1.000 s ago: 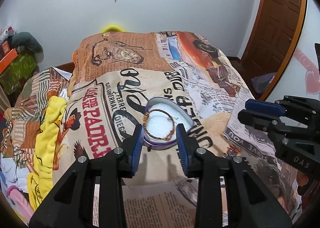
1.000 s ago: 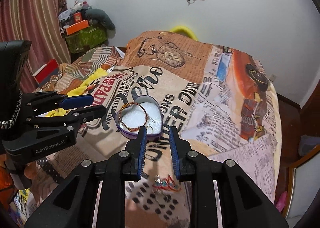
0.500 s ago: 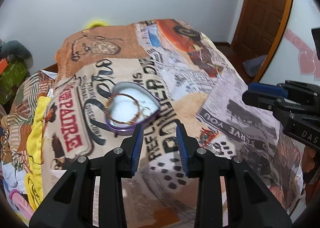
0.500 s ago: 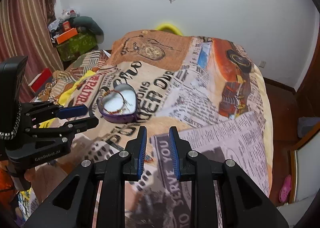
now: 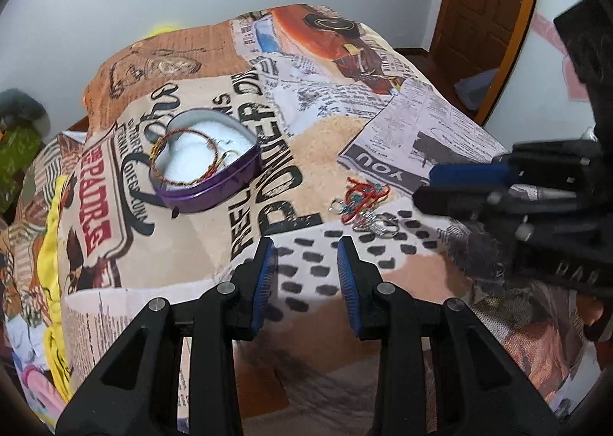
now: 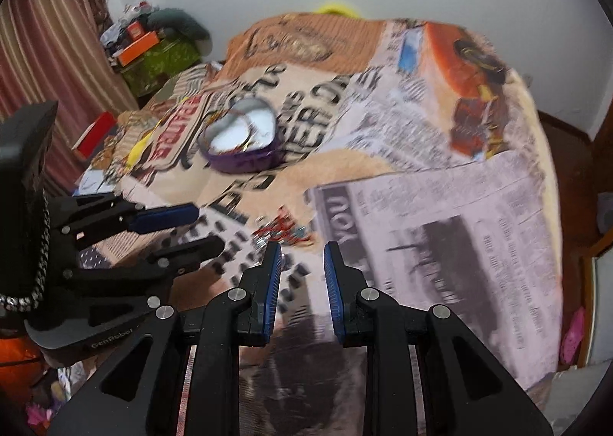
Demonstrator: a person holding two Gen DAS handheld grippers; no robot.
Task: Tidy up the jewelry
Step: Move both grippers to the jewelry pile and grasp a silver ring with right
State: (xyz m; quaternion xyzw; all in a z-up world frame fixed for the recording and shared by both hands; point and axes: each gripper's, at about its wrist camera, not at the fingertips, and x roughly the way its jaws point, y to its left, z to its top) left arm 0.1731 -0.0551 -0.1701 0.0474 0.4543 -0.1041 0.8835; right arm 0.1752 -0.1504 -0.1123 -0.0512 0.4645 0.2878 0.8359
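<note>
The right gripper (image 6: 302, 259), jaws slightly spread and empty, hung just short of the tangled jewelry (image 5: 362, 202) near the bedspread's (image 5: 345, 137) front edge; blur hid detail. It probably needed one strand, lifted gently toward the heart tin (image 5: 207, 164).

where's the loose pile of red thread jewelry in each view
Left wrist: the jewelry pile lies right of centre on the bedspread, just beyond and right of the left gripper.
Right wrist: the pile is near centre, blurred, just past the right gripper, slightly to its left.
Shared landmark: the purple heart tin, up and left of the pile in both.
</note>
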